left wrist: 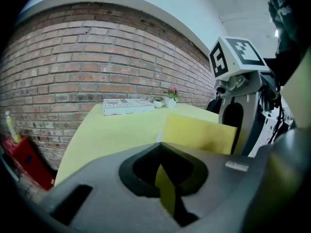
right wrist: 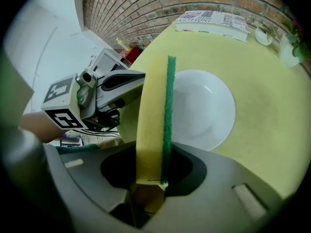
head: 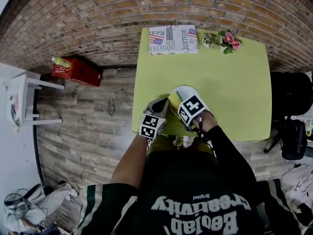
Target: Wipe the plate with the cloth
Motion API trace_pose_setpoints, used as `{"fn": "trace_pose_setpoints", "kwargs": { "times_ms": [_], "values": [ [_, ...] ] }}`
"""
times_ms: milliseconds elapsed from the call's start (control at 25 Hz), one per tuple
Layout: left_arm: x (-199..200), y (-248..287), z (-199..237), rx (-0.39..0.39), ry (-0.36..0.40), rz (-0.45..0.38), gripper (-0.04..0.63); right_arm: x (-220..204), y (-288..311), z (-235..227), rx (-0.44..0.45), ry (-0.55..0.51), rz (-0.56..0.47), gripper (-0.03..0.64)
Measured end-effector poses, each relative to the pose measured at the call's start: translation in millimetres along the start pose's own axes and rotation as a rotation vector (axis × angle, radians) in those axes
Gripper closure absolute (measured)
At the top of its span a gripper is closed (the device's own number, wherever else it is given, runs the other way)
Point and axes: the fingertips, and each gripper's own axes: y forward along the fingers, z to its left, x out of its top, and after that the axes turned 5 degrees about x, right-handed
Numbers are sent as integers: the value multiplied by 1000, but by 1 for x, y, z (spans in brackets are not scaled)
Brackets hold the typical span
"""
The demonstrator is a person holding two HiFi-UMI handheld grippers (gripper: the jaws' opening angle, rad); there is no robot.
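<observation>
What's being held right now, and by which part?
The right gripper clamps the yellow-and-green sponge by its near end, on its two broad faces. Whether the left gripper holds anything cannot be told.

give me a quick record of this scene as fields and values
surface: yellow-green table
plate: white, empty, lying near the table's front edge
cloth: yellow with a green face, held on edge above the plate; contact unclear
right gripper: jaws shut on the cloth
left gripper: at the table's front edge beside the plate; thin yellow-green strip between its jaws, unclear what
far edge: newspaper, potted flowers
</observation>
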Motion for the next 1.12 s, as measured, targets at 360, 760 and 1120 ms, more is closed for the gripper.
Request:
{"fn": "trace_pose_setpoints", "kwargs": {
  "times_ms": [360,760,1120],
  "values": [
    [-4,0,-1,8,28,13,588,-12,-7,-12,-15,54,-13,482],
    [0,-1,-5,-16,19,8,588,-29,-19,-35,-48,126,-25,482],
    [-1,0,-6,-17,19,15,588,-48,-34,-60,-102,180,-24,480]
  ]
}}
